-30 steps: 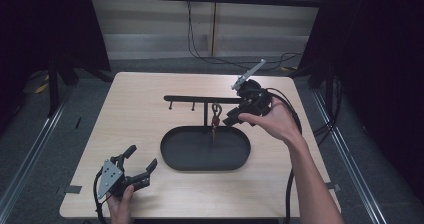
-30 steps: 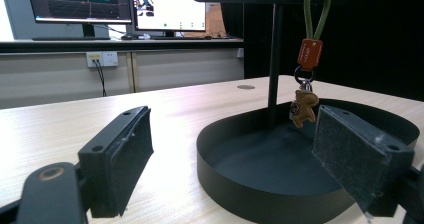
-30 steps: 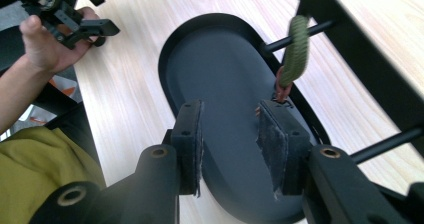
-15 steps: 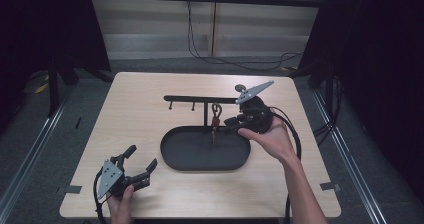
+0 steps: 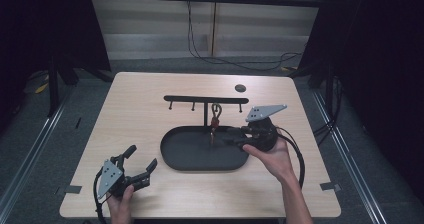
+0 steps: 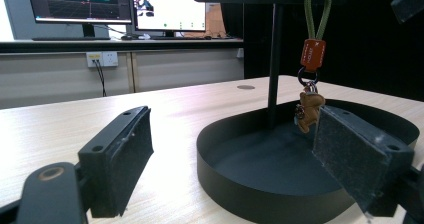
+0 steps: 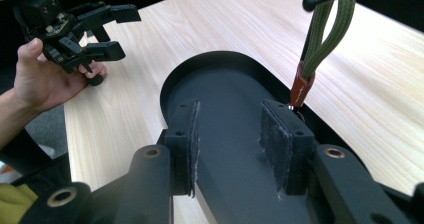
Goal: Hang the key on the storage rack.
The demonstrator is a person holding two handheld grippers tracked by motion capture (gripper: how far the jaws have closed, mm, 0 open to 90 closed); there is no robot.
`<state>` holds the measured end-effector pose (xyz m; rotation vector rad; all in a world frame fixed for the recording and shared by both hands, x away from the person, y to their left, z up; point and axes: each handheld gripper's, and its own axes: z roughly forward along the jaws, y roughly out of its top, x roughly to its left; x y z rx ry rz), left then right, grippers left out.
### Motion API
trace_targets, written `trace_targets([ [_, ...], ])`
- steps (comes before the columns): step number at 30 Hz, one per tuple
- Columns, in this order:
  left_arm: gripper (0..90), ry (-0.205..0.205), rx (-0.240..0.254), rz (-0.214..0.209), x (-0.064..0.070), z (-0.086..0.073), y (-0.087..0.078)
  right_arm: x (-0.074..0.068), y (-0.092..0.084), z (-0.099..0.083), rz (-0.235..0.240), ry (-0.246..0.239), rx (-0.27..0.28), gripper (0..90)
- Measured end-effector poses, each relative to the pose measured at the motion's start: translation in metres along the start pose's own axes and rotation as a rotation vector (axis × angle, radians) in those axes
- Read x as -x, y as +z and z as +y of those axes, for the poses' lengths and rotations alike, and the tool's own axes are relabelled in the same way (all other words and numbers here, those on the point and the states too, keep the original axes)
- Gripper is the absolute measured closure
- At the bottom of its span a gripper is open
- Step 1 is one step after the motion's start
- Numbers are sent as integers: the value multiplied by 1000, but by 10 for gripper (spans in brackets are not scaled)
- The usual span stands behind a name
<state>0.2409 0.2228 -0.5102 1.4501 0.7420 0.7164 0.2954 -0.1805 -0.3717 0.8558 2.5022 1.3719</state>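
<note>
At the near-left corner of the wooden surface (image 5: 150,114) we see the left tool (image 5: 139,173), held low in a hand (image 5: 120,206), its jaws spread wide and holding nothing. It sits well apart from the black oval tray (image 5: 175,154) to its right. From the tray rises a black T-shaped rack (image 5: 205,100), and a keychain (image 5: 215,118) with an olive loop, orange tag and small brown bear (image 6: 309,111) hangs from its bar over the tray. The right tool (image 5: 229,136) reaches over the tray's right end, its jaws parted and empty, the keychain just beside its tips. The right hand (image 5: 272,156) grips it from behind, forearm angled in from the near edge.
</note>
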Motion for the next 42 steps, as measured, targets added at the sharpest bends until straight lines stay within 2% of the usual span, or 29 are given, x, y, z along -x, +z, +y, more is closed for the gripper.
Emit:
trace_targets([
  [5, 158, -2, -1, -1, 0, 0, 0, -2, -2, -19, -47, 5, 22, 582],
  [7, 158, 1, -5, -1, 0, 0, 0, -2, -3, -28, -62, 16, 62, 583],
  [11, 158, 2, -4, -1, 0, 0, 0, -2, 0, -44, -87, 28, 108, 559],
  [16, 158, 3, -5, -1, 0, 0, 0, -3, 6, -61, -99, 48, 139, 535],
  [17, 158, 1, -5, -2, 0, 0, 0, -5, 8, -73, -100, 64, 194, 533],
  [19, 158, 2, -6, -4, 0, 0, 0, -5, 9, -81, -109, 83, 227, 530],
  [21, 158, 2, -6, -4, 0, 0, 0, -5, 11, -90, -122, 98, 248, 528],
  [23, 158, 2, -5, -4, 0, 0, 0, -6, 15, -98, -138, 116, 244, 505],
  [25, 158, 2, -6, -4, 0, 0, 0, -8, 18, -106, -169, 114, 261, 487],
  [27, 158, 2, -6, -4, 0, 0, 0, -8, 19, -109, -172, 122, 273, 482],
  [29, 158, 2, -6, -4, 0, 0, 0, -9, 24, -122, -200, 142, 332, 462],
  [32, 158, 2, -6, -4, 0, 0, 0, -9, 28, -130, -231, 152, 355, 443],
  [34, 158, 2, -5, -4, 0, 0, 0, -8, 29, -132, -232, 161, 361, 434],
  [35, 158, 2, -5, -4, 0, 0, 0, -7, 32, -137, -237, 186, 375, 408],
  [36, 158, 3, -6, -5, 0, 0, 0, -7, 32, -139, -244, 190, 379, 399],
  [38, 158, 2, -6, -5, 0, 0, 0, -7, 31, -139, -250, 183, 382, 402],
  [42, 158, 6, -8, -6, 0, 0, -1, -9, 33, -140, -261, 188, 379, 329],
])
